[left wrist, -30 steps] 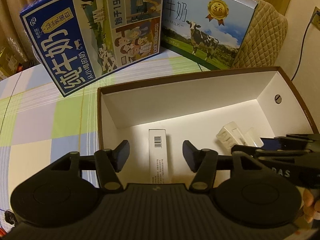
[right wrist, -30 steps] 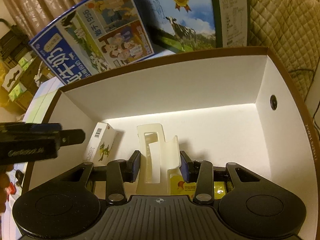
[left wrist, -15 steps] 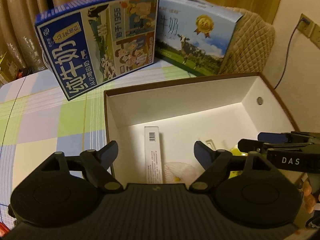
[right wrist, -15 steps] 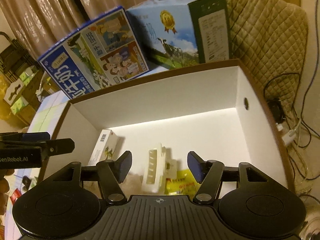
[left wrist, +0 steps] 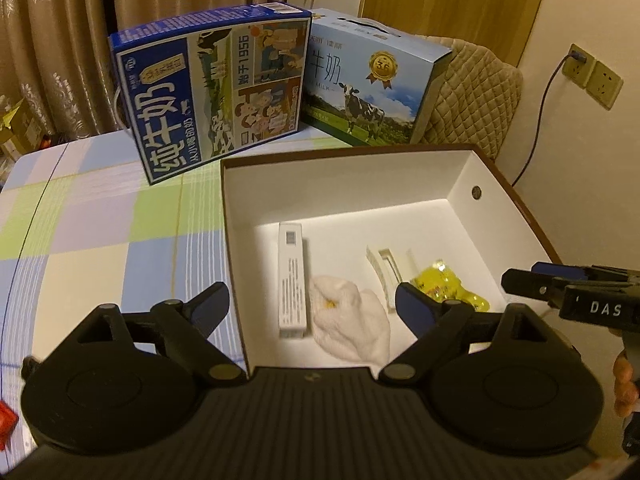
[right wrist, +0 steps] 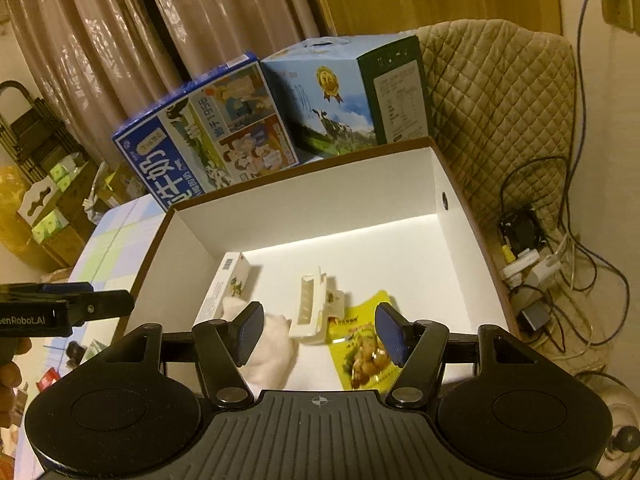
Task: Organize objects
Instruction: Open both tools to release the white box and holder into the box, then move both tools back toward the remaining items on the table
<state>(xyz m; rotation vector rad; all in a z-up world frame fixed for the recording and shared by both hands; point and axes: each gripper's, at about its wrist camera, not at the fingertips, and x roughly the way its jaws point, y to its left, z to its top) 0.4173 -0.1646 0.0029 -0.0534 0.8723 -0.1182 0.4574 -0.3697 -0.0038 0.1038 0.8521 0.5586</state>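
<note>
- Left gripper: jaws spread wide, holding nothing. It hangs above the near left corner of the open cardboard box.
- Right gripper: jaws likewise apart and empty, above the near edge of the same box.
- Box contents, left to right in the left wrist view: a slim white carton, a white cloth, a white plastic clip, a yellow snack packet. All four lie on the box floor, towards its near side.
- Governing relation: the white plastic clip lies directly ahead of the right gripper, between its jaw lines, with its long axis running away from the gripper, slightly tilted. The right gripper is judged the nearer to it and to the packet; the left gripper is nearer to the carton, whose long axis also runs fore-and-aft.
- The clip touches the packet and the cloth edge; a close on any one of them risks dragging a neighbour.
- View differences: the right wrist view shows the packet's printed face and the carton's picture side; the left wrist view shows the carton's barcode top and bare checked tablecloth left of the box.
- No loose item is visible on the tablecloth; the sorting is judged largely done.
</note>
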